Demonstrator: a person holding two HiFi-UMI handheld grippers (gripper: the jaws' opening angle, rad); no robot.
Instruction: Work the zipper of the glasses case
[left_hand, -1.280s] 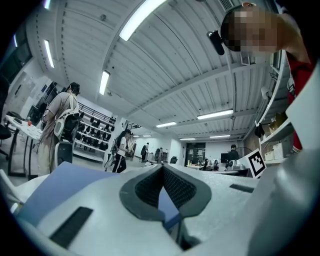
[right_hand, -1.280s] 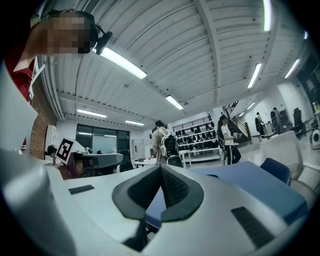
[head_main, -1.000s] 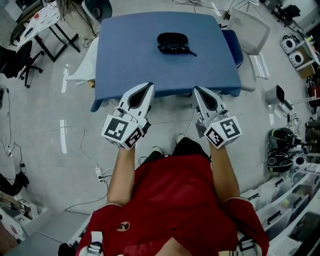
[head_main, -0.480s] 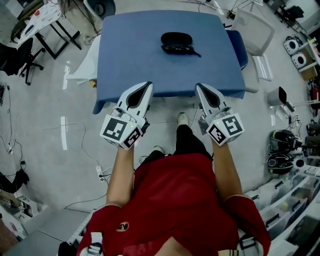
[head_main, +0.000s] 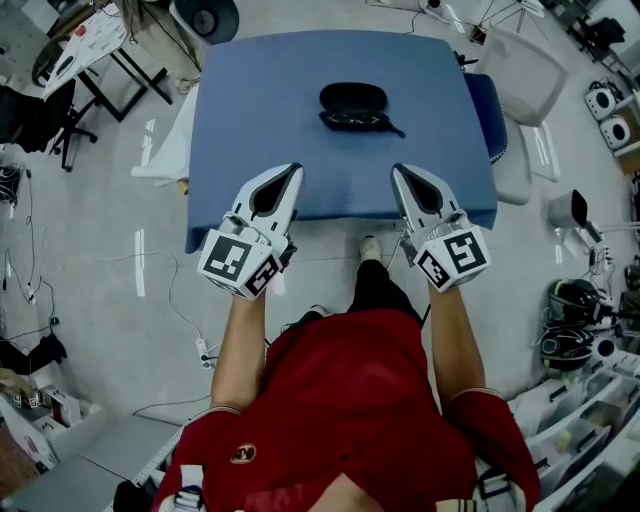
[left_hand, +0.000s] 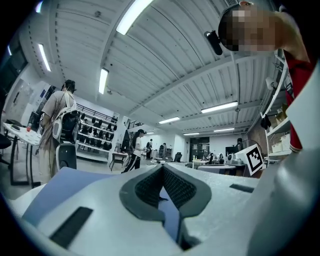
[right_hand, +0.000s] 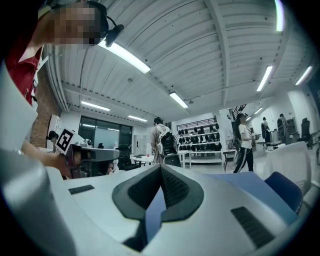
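One black glasses case (head_main: 353, 105) lies on the single blue desk (head_main: 260, 110); two grippers, left (head_main: 294, 169) and right (head_main: 398, 171), sit at its near edge, fingers (left_hand: 148, 189) closed and empty.

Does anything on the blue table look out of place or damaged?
Nothing stands out. The glasses case lies flat on the table, its pull tab trailing rightward. The left gripper and right gripper are shut and empty over the near edge.
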